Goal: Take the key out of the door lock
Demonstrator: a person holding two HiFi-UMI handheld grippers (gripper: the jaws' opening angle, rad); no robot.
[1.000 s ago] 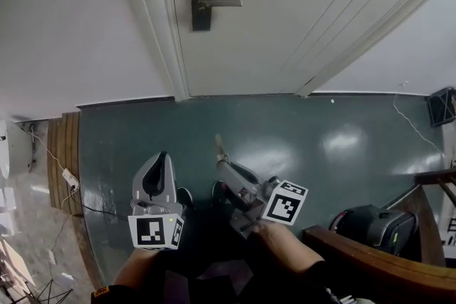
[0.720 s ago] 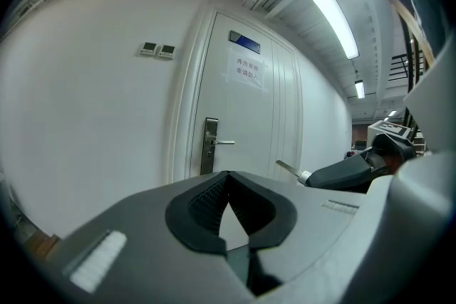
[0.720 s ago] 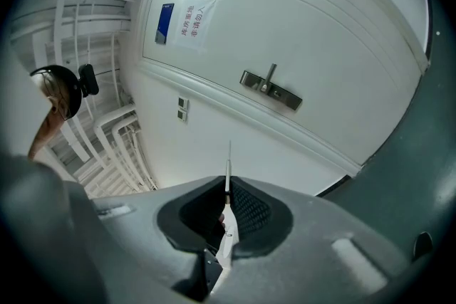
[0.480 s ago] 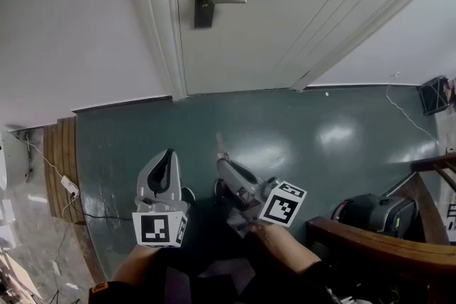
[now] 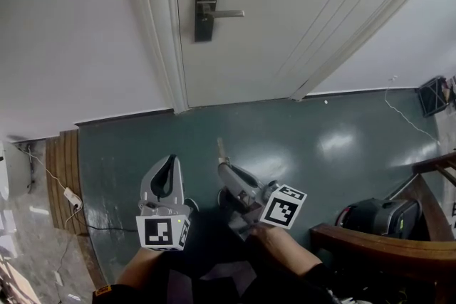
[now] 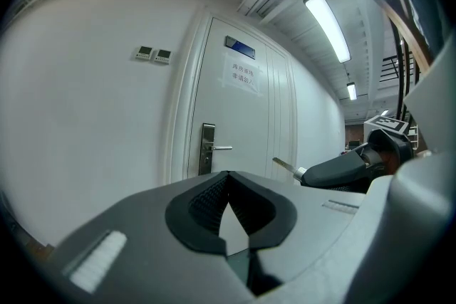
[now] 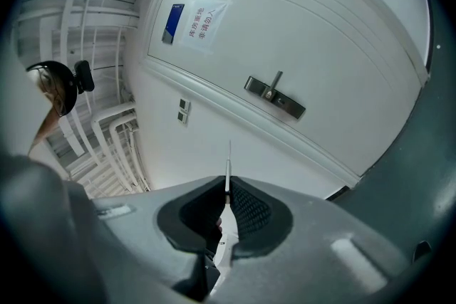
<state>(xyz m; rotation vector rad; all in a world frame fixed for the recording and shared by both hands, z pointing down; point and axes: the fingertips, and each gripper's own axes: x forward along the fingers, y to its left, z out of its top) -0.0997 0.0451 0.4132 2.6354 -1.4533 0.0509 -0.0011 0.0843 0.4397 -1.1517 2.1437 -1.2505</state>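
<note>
1 key (image 7: 228, 161) in R gripper (image 7: 226, 204); L gripper (image 6: 228, 183) empty; 1 lock (image 5: 206, 8).

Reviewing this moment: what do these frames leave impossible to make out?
- Keyhole: the lock plate is too small in every view to show one.
- Key: its head is buried between the right gripper's jaws in the right gripper view; only the blade shows.
- Door notice: the print is too small and blurred in the left gripper view.
</note>
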